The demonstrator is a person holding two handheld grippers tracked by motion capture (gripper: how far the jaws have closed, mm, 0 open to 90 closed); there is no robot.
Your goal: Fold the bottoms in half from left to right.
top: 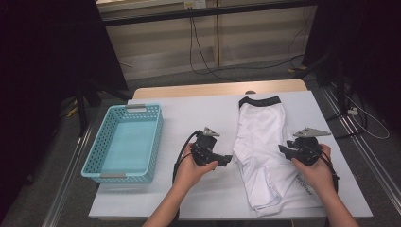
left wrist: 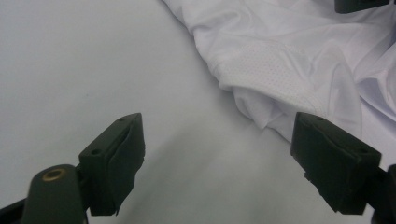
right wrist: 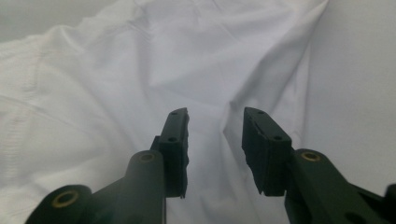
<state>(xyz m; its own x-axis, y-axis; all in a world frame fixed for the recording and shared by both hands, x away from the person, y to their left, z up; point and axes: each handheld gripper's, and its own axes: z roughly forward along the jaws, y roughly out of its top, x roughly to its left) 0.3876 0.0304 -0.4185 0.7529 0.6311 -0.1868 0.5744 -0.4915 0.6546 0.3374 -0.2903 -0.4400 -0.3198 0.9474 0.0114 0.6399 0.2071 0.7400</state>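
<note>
The white shorts (top: 265,146) lay flat on the table (top: 198,111), black waistband at the far end, to the right of a blue basket (top: 125,142). The left gripper (left wrist: 217,154) stood wide open over bare table just beside the shorts' edge, holding nothing. The right gripper (right wrist: 215,140) hung over the cloth, its jaws parted a little with a clear gap and nothing pinched between them.

Both grippers, left gripper (top: 226,160) and right gripper (top: 283,150), are black, each topped by a grey three-cornered plate, trailing black cable; brass-coloured screws stud their jaw arms; forearms are bare.
</note>
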